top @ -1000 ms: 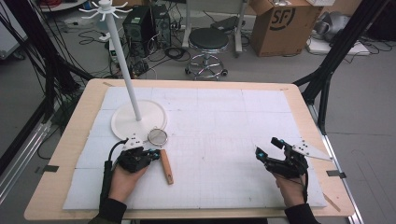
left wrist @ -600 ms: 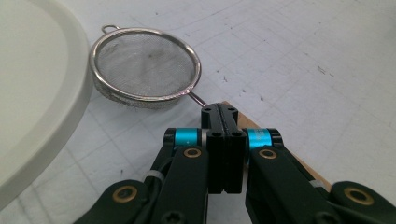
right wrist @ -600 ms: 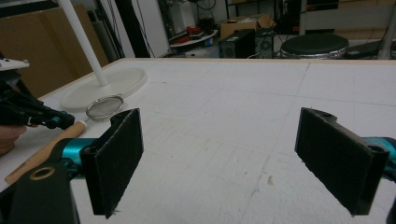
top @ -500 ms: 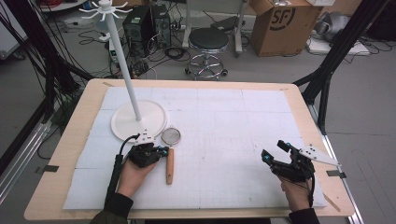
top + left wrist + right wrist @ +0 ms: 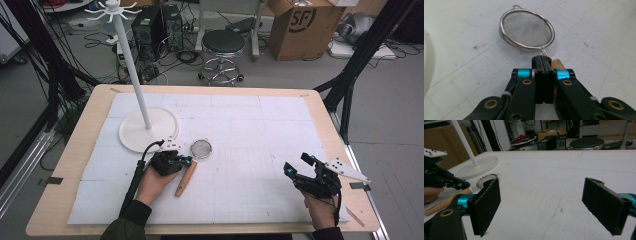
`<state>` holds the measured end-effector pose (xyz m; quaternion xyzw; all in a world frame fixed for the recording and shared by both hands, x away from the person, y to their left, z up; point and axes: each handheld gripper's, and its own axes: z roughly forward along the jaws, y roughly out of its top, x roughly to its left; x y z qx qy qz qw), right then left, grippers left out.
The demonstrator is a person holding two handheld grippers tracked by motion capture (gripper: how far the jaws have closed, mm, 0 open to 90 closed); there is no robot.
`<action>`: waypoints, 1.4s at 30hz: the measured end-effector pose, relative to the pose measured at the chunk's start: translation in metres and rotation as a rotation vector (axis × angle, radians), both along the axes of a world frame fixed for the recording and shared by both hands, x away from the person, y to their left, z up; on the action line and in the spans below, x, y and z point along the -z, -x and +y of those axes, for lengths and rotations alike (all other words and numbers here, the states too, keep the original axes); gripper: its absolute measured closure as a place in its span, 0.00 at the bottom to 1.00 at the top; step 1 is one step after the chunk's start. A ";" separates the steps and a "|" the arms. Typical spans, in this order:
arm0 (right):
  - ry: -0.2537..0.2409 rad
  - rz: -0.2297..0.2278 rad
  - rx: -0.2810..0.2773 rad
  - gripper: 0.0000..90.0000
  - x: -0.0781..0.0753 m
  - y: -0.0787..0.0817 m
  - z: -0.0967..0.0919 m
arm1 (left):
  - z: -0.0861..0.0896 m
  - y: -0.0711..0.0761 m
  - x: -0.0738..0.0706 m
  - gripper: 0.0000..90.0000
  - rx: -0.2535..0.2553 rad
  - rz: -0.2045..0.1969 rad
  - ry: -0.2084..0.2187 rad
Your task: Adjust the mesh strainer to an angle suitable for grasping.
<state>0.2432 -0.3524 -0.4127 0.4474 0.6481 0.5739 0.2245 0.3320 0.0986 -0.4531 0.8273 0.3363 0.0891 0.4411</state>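
A small wire-mesh strainer [image 5: 201,148] with a wooden handle [image 5: 183,179] lies on the white mat [image 5: 260,150] at the left of the table, just beside the round base of a white hanging stand [image 5: 148,129], its mesh bowl toward the stand and its handle pointing back toward the person. The left gripper [image 5: 181,161] sits low over the neck where the thin metal stem meets the wood; in the left gripper view its jaws are pressed together, and whether the stem is pinched between them cannot be told, since the tips cover that spot. The step in hand looks like taking hold of the strainer at its neck; the next move would call for a firm pinch and a level lift toward the stand's hooks. The left hand [image 5: 155,182] rests flat on the mat behind its gripper. The right gripper [image 5: 298,168] waits well apart at the table's right, jaws spread wide and holding nothing, pointed across toward the strainer
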 end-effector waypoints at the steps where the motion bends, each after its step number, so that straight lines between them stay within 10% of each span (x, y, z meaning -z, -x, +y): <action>1: -0.005 0.005 0.002 0.16 0.000 0.001 0.000 | -0.003 0.000 0.000 1.00 0.006 -0.001 0.006; 25: 0.009 0.009 0.059 0.16 0.002 0.018 -0.017 | -0.048 -0.006 0.000 1.00 0.166 0.008 -0.018; 33: 0.000 0.007 0.055 0.16 0.003 0.014 -0.017 | -0.031 0.003 -0.014 1.00 0.126 -0.049 0.027; 42: 0.008 0.003 0.004 0.16 0.003 0.000 -0.002 | -0.014 0.036 -0.013 1.00 0.121 -0.016 0.075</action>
